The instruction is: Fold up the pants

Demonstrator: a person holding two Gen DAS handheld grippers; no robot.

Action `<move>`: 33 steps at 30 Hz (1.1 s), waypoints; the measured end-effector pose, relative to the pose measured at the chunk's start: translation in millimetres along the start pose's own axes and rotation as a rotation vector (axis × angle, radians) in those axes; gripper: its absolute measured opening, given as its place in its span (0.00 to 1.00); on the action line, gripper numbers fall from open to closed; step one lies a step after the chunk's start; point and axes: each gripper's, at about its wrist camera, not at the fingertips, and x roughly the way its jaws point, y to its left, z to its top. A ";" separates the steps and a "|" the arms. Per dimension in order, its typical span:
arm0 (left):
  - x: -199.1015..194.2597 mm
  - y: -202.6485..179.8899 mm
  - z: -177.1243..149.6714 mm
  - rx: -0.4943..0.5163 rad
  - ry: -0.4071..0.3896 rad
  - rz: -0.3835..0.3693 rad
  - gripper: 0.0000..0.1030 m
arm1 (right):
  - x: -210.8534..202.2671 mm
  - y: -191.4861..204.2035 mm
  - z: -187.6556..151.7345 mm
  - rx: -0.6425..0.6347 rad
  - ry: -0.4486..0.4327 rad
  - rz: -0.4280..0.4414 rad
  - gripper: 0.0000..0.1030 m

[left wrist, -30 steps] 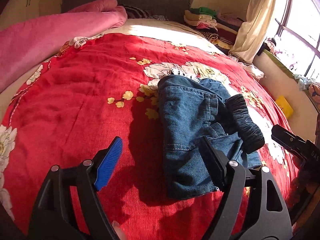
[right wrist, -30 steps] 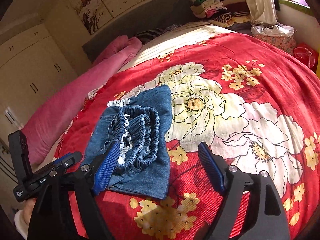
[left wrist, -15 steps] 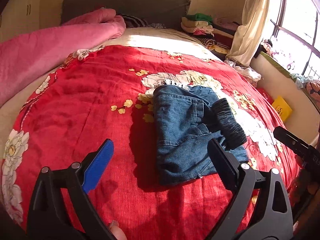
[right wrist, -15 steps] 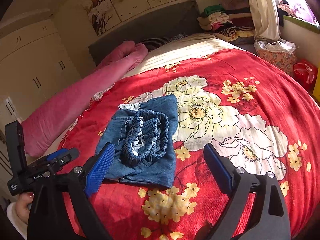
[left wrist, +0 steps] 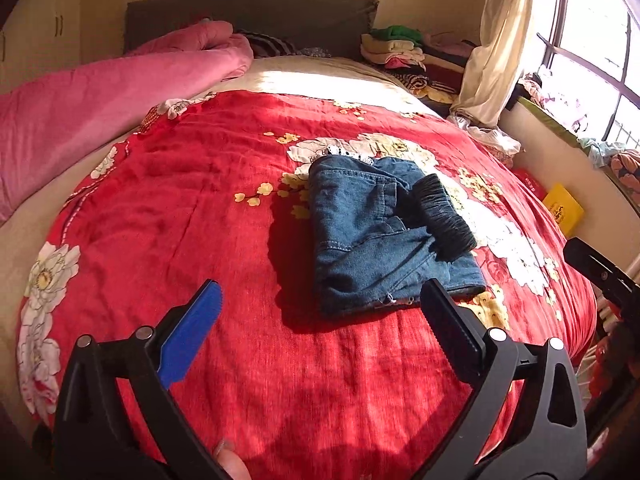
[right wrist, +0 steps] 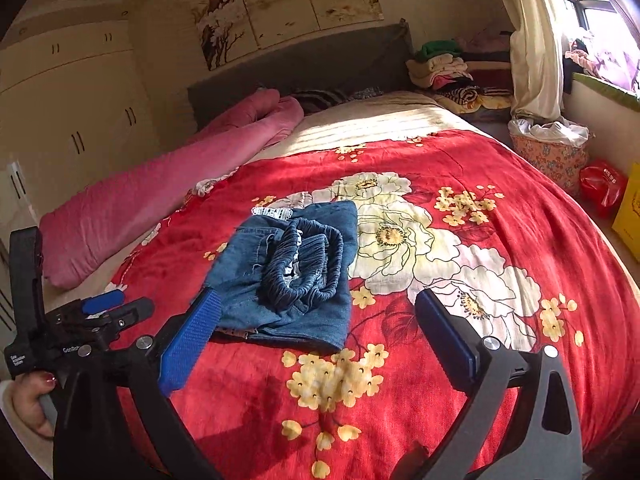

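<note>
Folded denim pants [left wrist: 380, 236] lie as a compact bundle on the red floral bedspread [left wrist: 180, 208], elastic waistband [right wrist: 304, 268] uppermost. We see the left gripper [left wrist: 320, 332] released, its jaws having just been opening, with nothing between them; it hovers just short of the bundle's near edge. The right gripper [right wrist: 316, 332] likewise stands released, jaws just opened wide, empty, near the bundle's front corner. We judge the fold essentially complete and the step in hand to be a clean withdrawal. To do it well, we lift both grippers clear without snagging the hem or waistband, so the stacked layers stay aligned and do not spring open.
</note>
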 end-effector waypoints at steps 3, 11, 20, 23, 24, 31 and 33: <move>-7.2 -0.3 -9.6 0.010 0.005 0.007 0.90 | -8.2 2.6 -8.1 -0.014 0.007 -0.006 0.95; -21.1 -3.3 -43.4 0.002 0.038 -0.001 0.90 | -21.6 1.8 -32.6 -0.011 0.036 -0.034 0.95; -26.2 -9.2 -70.0 0.013 0.065 0.014 0.90 | -30.3 -0.5 -60.0 0.004 0.073 -0.046 0.95; -26.5 -14.3 -78.3 0.030 0.077 0.010 0.90 | -32.8 1.9 -69.6 -0.006 0.091 -0.047 0.95; -26.8 -15.3 -80.6 0.029 0.078 0.016 0.90 | -33.2 2.2 -72.2 -0.006 0.099 -0.051 0.95; -27.4 -20.2 -90.3 0.028 0.082 0.018 0.90 | -35.4 4.7 -83.3 -0.004 0.120 -0.060 0.95; -27.9 -20.3 -91.1 0.027 0.082 0.019 0.90 | -36.4 5.3 -83.5 0.000 0.120 -0.056 0.95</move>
